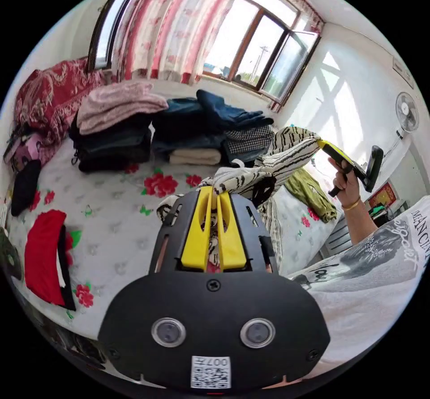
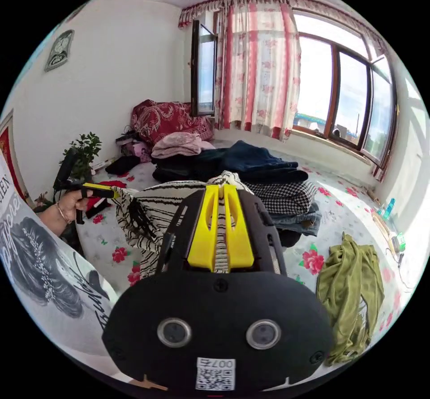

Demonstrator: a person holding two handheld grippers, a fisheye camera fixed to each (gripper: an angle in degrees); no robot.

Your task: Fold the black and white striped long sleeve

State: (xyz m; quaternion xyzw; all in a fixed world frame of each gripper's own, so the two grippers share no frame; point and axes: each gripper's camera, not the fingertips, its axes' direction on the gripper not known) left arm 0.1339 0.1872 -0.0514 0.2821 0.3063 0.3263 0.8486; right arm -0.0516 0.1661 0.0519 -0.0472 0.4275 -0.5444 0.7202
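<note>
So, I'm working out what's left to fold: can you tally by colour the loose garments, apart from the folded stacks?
Black and white striped long sleeve: 1
Olive green garment: 1
Red garment: 1
Black garment: 1
Total: 4

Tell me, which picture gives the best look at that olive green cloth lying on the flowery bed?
The right gripper view: the crumpled olive green cloth lies there whole and unobstructed on the white floral bedsheet. In the left gripper view it is smaller, partly behind the black and white striped long sleeve.
</note>
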